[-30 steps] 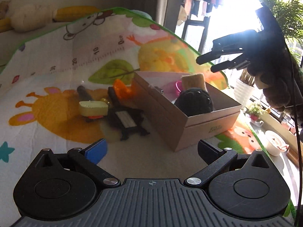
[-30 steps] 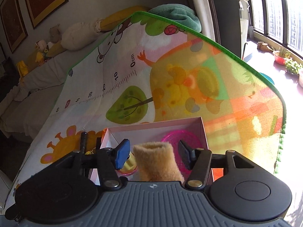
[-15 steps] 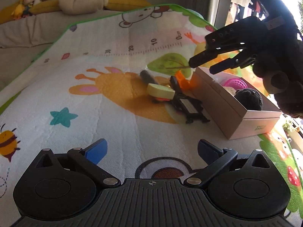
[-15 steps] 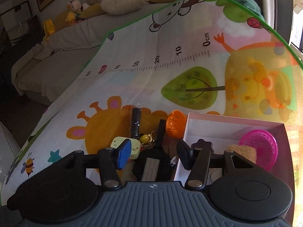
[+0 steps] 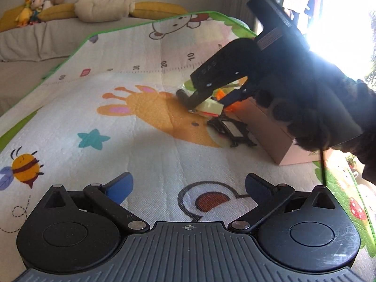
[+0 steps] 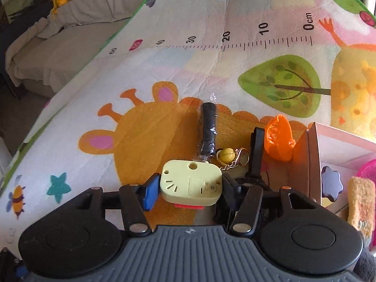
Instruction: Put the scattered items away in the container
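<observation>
My right gripper (image 6: pixel 190 191) is open, its fingers on either side of a pale yellow plastic box (image 6: pixel 191 185) lying on the play mat. The same box (image 5: pixel 209 108) shows under the right gripper in the left wrist view. Beyond it lie a black wrapped stick (image 6: pixel 208 129), a yellow ball keychain (image 6: pixel 226 155), an orange balloon-like item (image 6: pixel 279 138) and a black stand (image 5: pixel 235 133). The cardboard box (image 6: pixel 310 155) at right holds a tan sponge (image 6: pixel 360 202), a pink disc and a dark knob. My left gripper (image 5: pixel 188 185) is open and empty, low over the mat.
The colourful play mat (image 5: pixel 117 127) covers the bed. Plush toys and pillows (image 5: pixel 101 9) line the far edge. A bright window is at the right.
My right gripper has left the cardboard box, moved left and come down around the yellow box. My left gripper has pulled back and turned left, away from the items.
</observation>
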A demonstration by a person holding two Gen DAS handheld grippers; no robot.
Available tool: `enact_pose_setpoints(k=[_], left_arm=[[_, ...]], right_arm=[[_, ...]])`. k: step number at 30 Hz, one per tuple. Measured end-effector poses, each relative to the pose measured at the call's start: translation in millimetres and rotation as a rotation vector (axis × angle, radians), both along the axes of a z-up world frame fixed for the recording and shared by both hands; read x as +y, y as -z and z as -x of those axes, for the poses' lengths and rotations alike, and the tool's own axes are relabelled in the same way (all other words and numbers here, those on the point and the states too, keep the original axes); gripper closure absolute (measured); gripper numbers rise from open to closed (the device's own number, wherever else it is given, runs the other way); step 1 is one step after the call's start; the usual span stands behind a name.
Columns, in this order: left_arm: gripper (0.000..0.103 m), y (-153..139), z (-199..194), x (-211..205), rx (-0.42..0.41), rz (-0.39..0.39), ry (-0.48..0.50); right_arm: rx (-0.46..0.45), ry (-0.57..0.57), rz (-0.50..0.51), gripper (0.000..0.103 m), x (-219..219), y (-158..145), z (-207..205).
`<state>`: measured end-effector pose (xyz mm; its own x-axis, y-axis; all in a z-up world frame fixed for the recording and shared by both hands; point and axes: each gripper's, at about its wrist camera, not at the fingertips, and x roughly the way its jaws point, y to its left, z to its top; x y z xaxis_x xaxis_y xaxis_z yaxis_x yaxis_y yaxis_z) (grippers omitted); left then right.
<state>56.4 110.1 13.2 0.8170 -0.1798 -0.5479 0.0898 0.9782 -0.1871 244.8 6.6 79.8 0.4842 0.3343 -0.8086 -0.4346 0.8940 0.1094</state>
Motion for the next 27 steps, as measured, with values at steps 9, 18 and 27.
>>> enact_pose_setpoints(k=[9,18,27], left_arm=[[0.000,-6.0,17.7,-26.0,-0.021,-0.048,0.207],[0.000,-9.7,-9.6,-51.6,-0.001,-0.083,0.162],[0.000,-9.4,-101.4,-100.4,0.034,-0.176,0.156]], right_arm=[[0.160,-0.195,-0.298,0.047,-63.4,-56.2,87.7],[-0.066,-0.068,-0.177,0.027,-157.0,-34.3,161.5],[-0.181,0.143,-0.115,0.018,-204.2,28.7,191.0]])
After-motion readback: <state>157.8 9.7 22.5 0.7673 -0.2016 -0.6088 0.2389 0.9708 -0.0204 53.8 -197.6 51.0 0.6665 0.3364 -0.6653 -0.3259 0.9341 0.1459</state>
